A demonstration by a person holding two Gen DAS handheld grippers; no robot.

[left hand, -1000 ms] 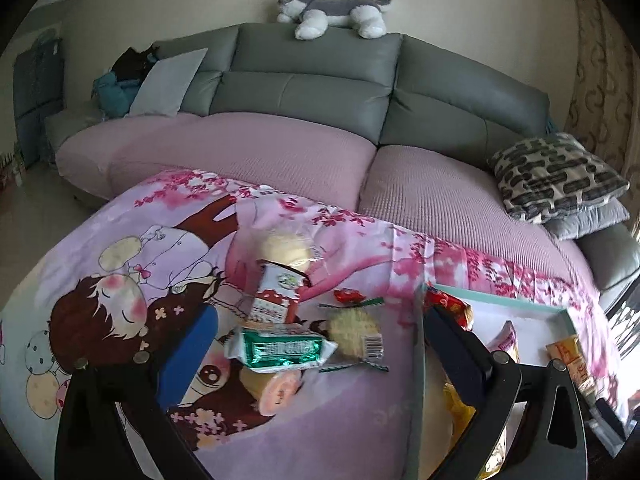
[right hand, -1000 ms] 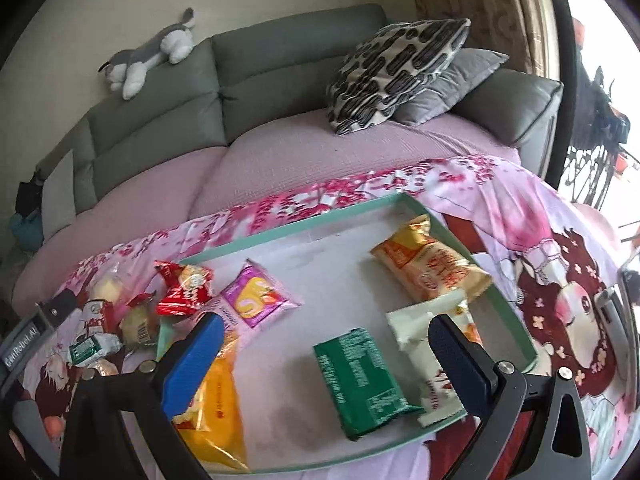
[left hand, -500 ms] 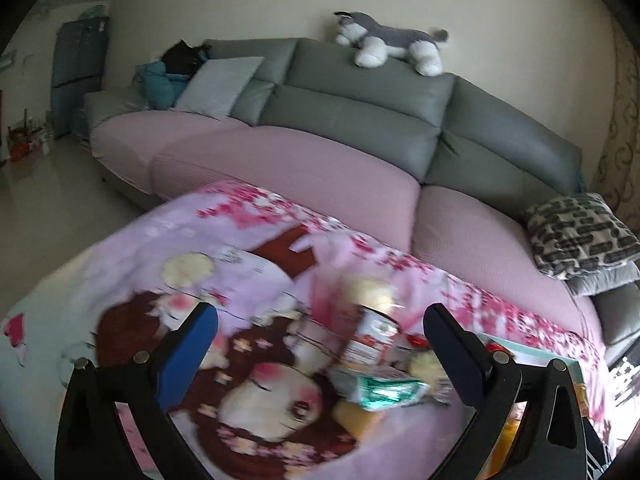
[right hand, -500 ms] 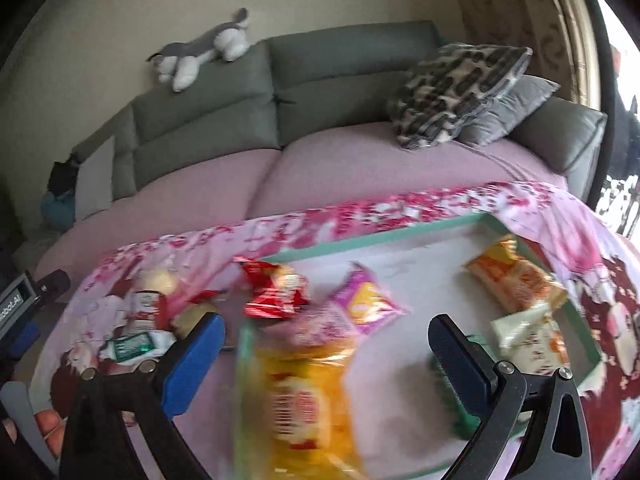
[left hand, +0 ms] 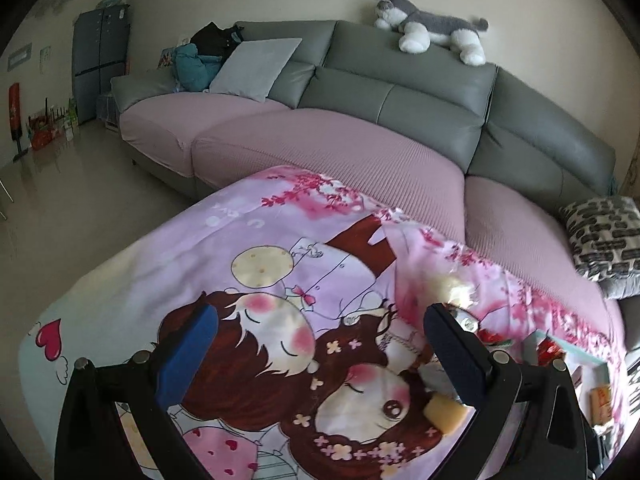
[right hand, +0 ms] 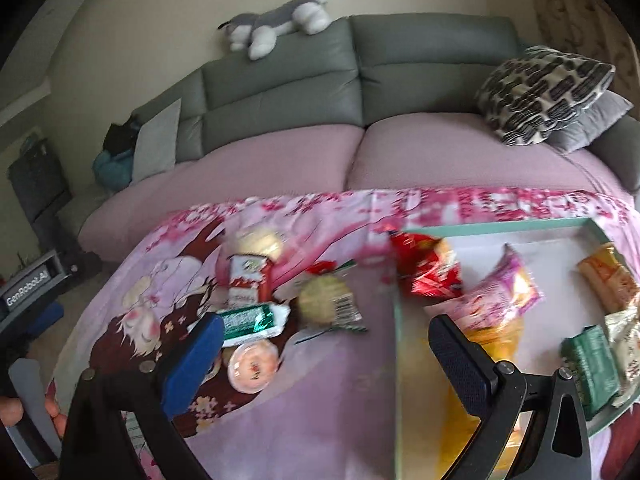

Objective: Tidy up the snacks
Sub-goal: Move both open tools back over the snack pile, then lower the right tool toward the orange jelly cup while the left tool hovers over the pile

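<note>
In the right wrist view, loose snacks lie on the cartoon cloth (right hand: pixel 320 400): a red-and-white packet (right hand: pixel 246 280), a green-and-white packet (right hand: pixel 252 320), a round biscuit pack (right hand: pixel 328 300) and a pink round cup (right hand: pixel 253 365). The teal-rimmed tray (right hand: pixel 500 226) to the right holds a red bag (right hand: pixel 428 272), a pink bag (right hand: pixel 504 292), a yellow bag (right hand: pixel 492 340) and a green pack (right hand: pixel 592 360). My right gripper (right hand: pixel 324 356) hangs open over the tray's left edge, holding nothing. My left gripper (left hand: pixel 320 348) is open over the bare cloth (left hand: pixel 200 264); snacks sit behind its right finger.
A grey sofa with pink seat covers (left hand: pixel 320 144) runs along the table's far side, with a patterned cushion (right hand: pixel 544 92) and a plush dog (left hand: pixel 432 32) on it. Open floor (left hand: pixel 60 208) lies left of the table. The other gripper's body (right hand: pixel 28 292) shows at the left edge.
Both grippers swung left. The left view moved off the snack pile onto bare cloth. The right view moved from the tray's middle to its left edge and the loose snacks.
</note>
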